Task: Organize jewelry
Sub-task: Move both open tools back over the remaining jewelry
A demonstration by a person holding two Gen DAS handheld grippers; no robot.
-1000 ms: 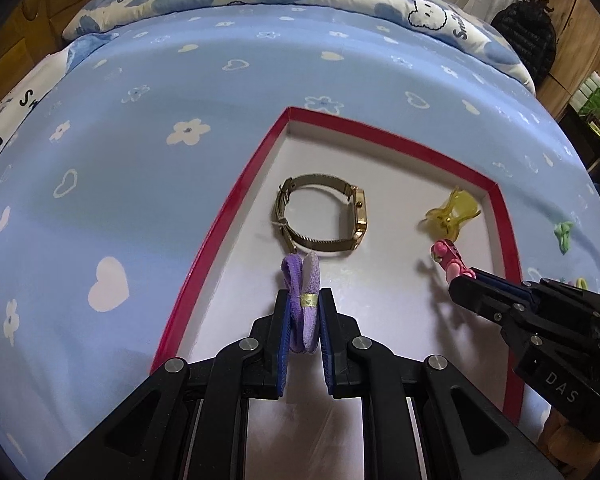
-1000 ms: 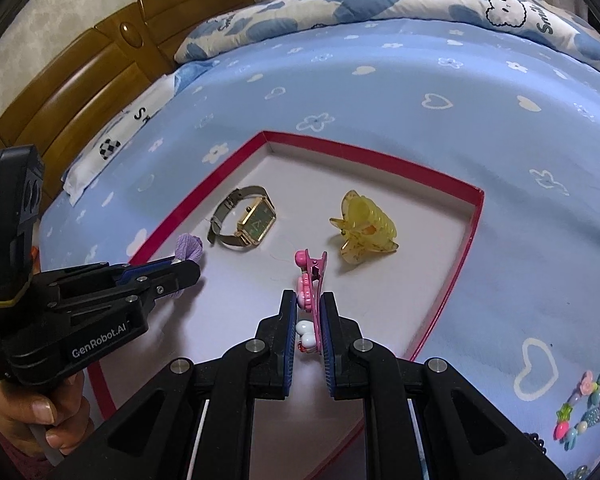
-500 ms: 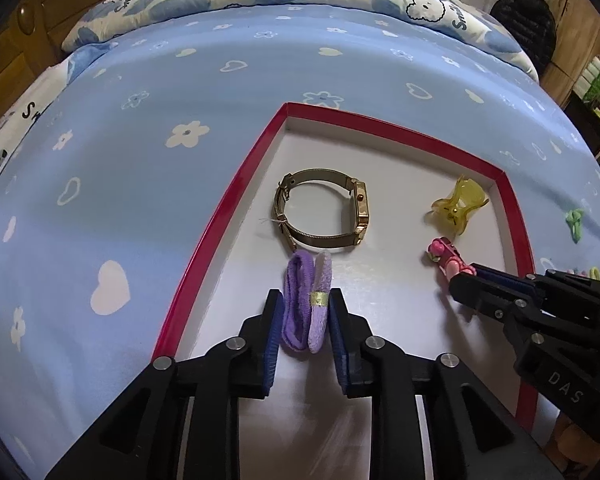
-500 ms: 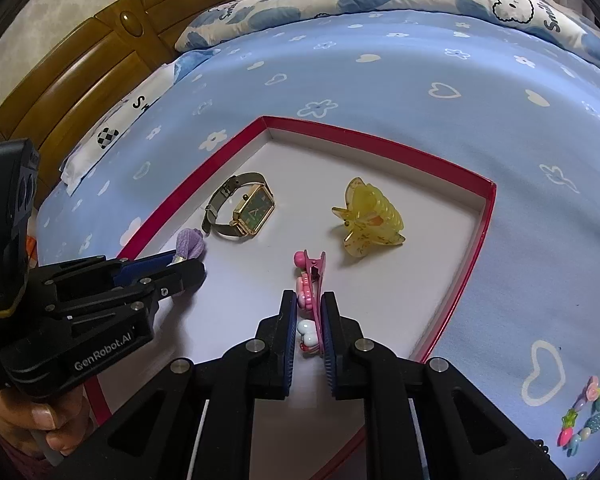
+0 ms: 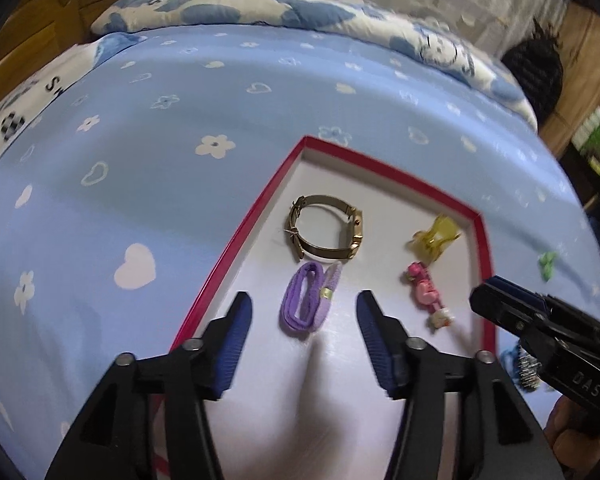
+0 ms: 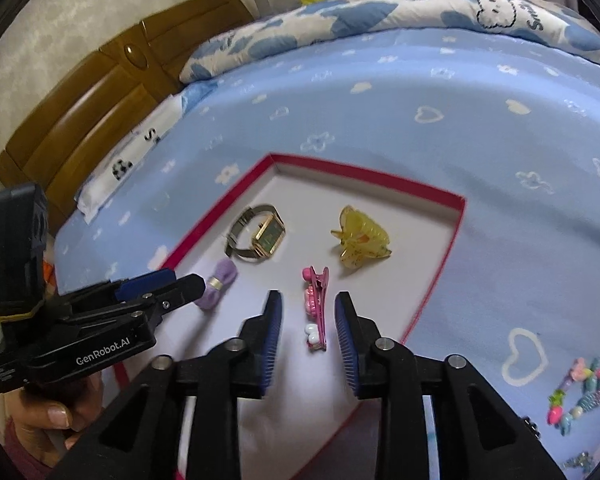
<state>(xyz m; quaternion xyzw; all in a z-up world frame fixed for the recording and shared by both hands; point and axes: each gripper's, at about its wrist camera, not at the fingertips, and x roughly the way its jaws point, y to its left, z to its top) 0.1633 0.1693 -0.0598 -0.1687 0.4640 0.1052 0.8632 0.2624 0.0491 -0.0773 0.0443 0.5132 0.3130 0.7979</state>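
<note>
Left wrist view: both grippers' jaws have just been opening, so lift your left gripper (image 5: 302, 322) straight off the purple hair tie (image 5: 309, 302) lying free near the tray's (image 5: 236, 240) left edge, and your right gripper (image 6: 307, 320) off the pink clip (image 6: 315, 306).

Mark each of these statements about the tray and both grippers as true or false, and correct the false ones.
1. The purple hair tie lies flat on the tray, between the fingers of the left gripper but free of them. True.
2. The right gripper is clamped shut on the pink hair clip. False: its jaws have just been opening and stand clear of the clip on both sides.
3. The gold watch sits outside the tray, on the blue sheet. False: it lies inside the tray, beyond the hair tie.
4. The yellow claw clip rests in the tray beyond the pink hair clip. True.
5. Colourful beaded pieces lie on the bedsheet, outside the tray. True.
</note>
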